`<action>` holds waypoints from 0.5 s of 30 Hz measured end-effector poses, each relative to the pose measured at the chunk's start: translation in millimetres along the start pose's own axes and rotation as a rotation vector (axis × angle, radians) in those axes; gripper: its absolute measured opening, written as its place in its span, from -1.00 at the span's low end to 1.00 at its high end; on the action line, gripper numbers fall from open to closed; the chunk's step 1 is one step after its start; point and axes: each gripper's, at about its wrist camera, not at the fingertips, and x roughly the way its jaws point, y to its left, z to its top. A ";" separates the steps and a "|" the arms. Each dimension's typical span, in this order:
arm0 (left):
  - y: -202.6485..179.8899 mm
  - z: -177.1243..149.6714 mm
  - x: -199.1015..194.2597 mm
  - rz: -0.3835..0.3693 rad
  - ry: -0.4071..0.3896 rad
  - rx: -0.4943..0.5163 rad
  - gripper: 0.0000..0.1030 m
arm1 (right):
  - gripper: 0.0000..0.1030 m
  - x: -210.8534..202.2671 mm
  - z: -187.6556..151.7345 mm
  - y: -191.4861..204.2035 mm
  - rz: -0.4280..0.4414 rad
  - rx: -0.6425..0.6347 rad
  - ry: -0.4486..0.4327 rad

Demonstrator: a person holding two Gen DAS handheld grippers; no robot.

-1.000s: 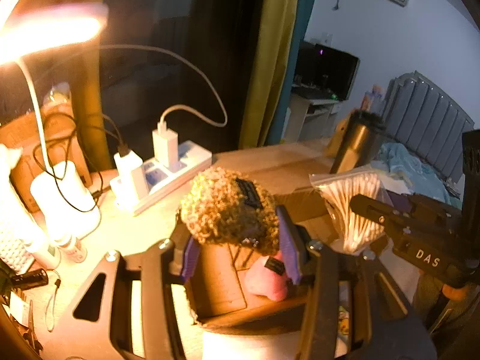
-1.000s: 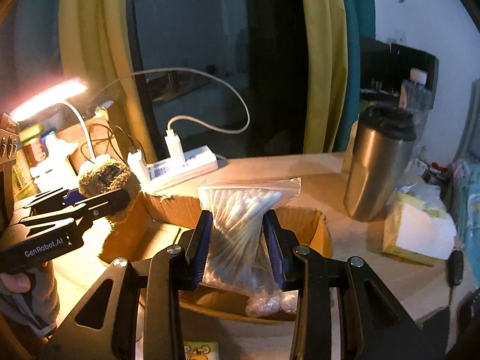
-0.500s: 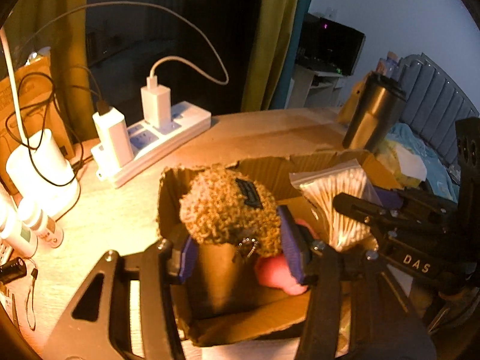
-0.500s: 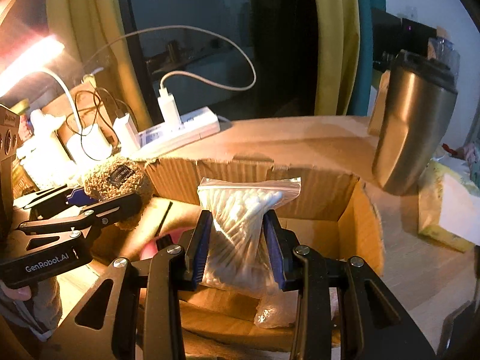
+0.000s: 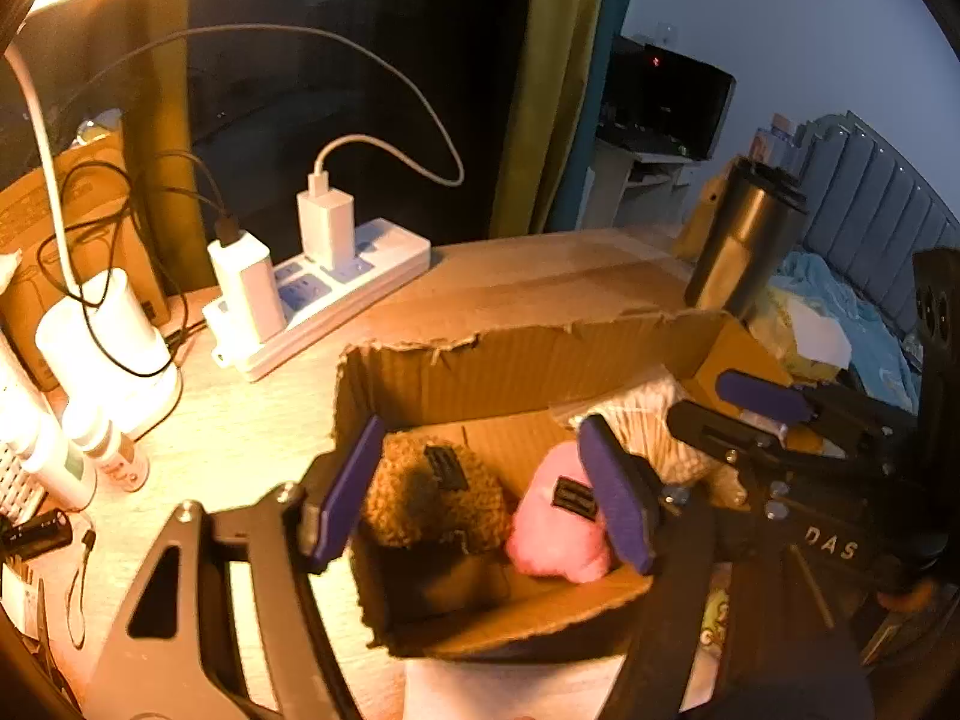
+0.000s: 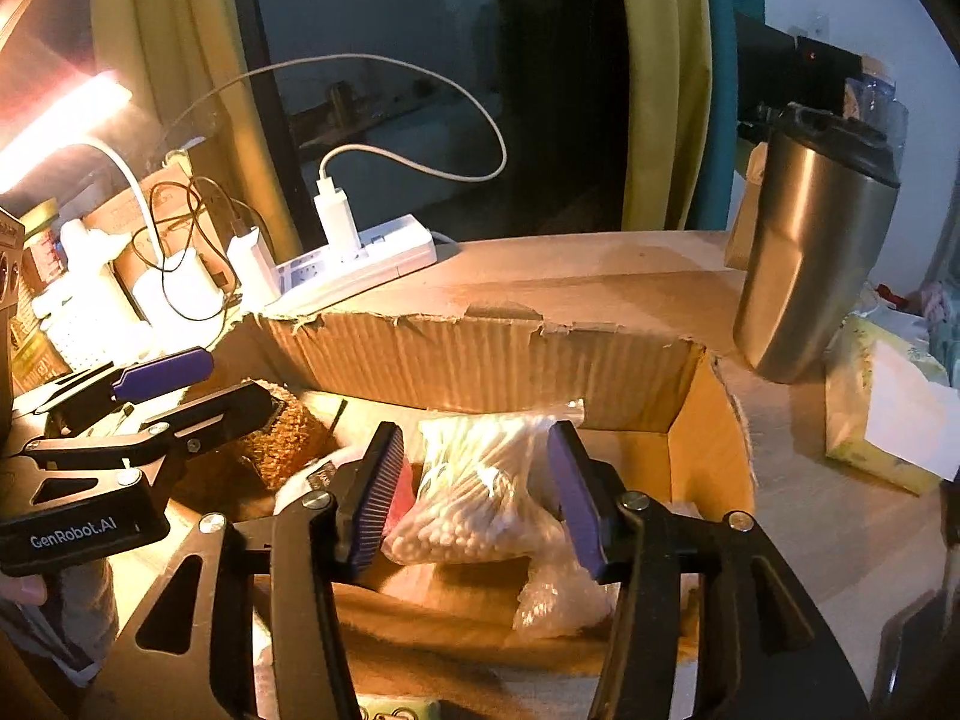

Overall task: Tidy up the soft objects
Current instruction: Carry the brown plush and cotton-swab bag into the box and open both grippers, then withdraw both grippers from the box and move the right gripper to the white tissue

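Note:
An open cardboard box (image 5: 510, 354) stands on the desk. Inside it lie a brown curly plush toy (image 5: 432, 498) and a pink plush toy (image 5: 558, 534). My left gripper (image 5: 480, 498) straddles the brown toy; its jaws are opening and the purple pads stand off it. In the right wrist view, a clear bag of cotton swabs (image 6: 480, 480) rests in the box (image 6: 480, 360) between the pads of my right gripper (image 6: 474, 498), whose jaws are also opening, with gaps on both sides. The left gripper (image 6: 180, 384) shows at the left above the brown toy (image 6: 282, 438).
A white power strip (image 5: 324, 300) with chargers and cables lies behind the box. A steel tumbler (image 6: 810, 264) and a tissue pack (image 6: 888, 420) stand to the right. A lamp base (image 5: 102, 354) and small bottles crowd the left.
Both grippers sank into the box. The left jaws spread off the brown toy and the right jaws off the swab bag; both things now rest on the box floor.

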 end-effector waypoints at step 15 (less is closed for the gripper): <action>-5.5 -5.3 -52.8 -0.013 -0.077 -0.004 0.48 | 0.03 -48.9 -9.5 13.9 -0.017 -0.018 -0.056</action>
